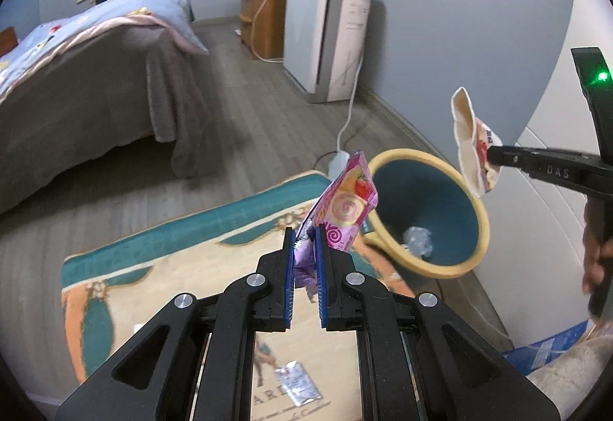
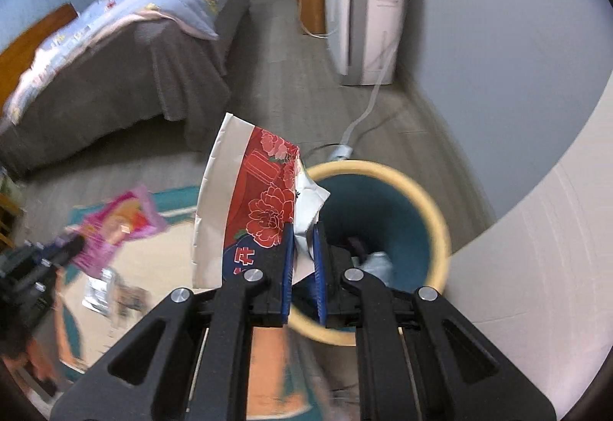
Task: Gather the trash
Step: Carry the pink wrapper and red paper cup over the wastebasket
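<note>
We hold both wrappers – left gripper clamps pink wrapper | right gripper clamps red packet | risk: releasing short of the bin – light wrappers flutter onto the rug.

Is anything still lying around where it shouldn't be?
Yes. A small silver wrapper lies loose on the rug, not in the bin. It looks like leftover trash. Both grippers already hold other wrappers.

A grey plank floor fills the middle of the left wrist frame, with a teal, cream and orange rug spread over its lower half. A silver wrapper lies on the rug near the bottom centre. At centre right a yellow-rimmed bin stands at the rug's edge, near a white power strip on the bare planks.
</note>
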A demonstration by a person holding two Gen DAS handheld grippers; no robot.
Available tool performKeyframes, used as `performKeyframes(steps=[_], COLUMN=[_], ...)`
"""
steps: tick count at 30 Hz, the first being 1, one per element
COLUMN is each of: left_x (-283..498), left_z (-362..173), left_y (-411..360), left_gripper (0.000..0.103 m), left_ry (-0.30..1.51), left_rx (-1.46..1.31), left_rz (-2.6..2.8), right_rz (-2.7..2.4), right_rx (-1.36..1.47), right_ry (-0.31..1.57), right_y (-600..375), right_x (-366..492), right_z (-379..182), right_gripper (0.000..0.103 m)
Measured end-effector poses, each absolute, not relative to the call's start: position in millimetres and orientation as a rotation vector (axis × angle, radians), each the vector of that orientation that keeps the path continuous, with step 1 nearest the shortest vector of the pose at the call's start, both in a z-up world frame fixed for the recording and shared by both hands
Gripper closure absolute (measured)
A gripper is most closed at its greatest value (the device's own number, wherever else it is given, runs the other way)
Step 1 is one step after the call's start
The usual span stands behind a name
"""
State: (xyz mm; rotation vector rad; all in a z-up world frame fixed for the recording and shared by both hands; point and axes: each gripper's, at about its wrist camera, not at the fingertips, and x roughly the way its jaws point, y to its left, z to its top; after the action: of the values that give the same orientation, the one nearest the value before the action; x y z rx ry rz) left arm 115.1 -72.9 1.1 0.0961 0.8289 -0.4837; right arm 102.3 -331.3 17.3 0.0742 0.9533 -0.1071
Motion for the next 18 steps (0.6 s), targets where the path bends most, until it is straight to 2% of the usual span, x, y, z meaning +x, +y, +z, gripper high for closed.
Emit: performKeyframes(steps=[8, 18], left_x=[110.5, 107.4], left_z=[-9.1, -7.8], left_y=[-84.9, -102.7], left_gripper=[0.092, 0.092], left_ry=[0.841, 0.859], left_rx=[0.144, 0.084], left_rz=[-0.497, -0.529], right_rz=[-0.211, -0.192], right_rx=[0.172, 0.235], right_ry=[0.999, 1.061], right_y=[-399.2, -406.0], right_x=[98.4, 120.5], right_z=[-7.8, -34.3], right_gripper=[0.093, 0.093])
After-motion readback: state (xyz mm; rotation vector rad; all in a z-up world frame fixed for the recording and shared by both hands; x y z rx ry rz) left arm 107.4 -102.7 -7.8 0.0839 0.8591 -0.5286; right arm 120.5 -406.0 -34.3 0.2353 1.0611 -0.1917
